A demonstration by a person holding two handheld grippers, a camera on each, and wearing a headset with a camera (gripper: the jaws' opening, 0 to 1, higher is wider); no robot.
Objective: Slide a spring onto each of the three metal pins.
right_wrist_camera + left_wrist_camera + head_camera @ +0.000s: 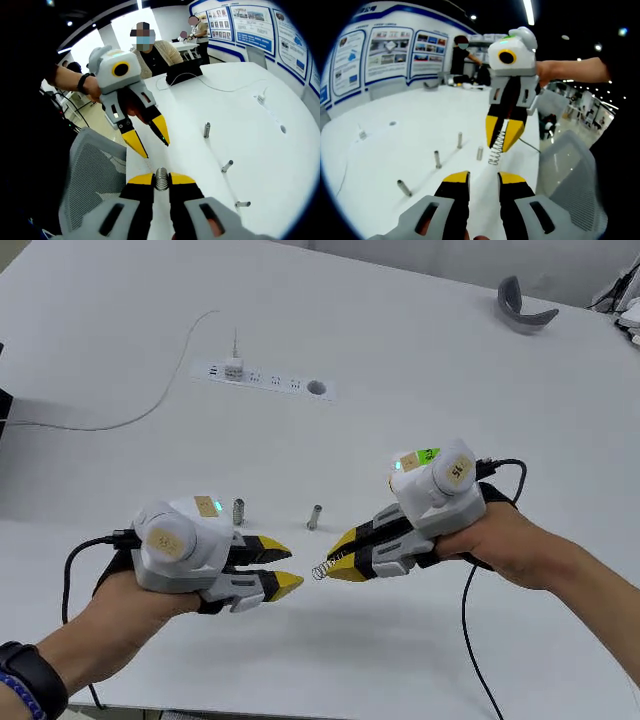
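White power strip (262, 379) with a charger (234, 367); grey curved band (522, 304) well apart, far right.

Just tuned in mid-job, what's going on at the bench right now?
The person's right claw is shut on a spring, holding it above the white table with the coil pointing toward the left claw. The left claw is open and holds nothing. Behind them, one sprung pin stands on the table with a spring already on it, and a bare pin sits beside it, waiting for a spring.
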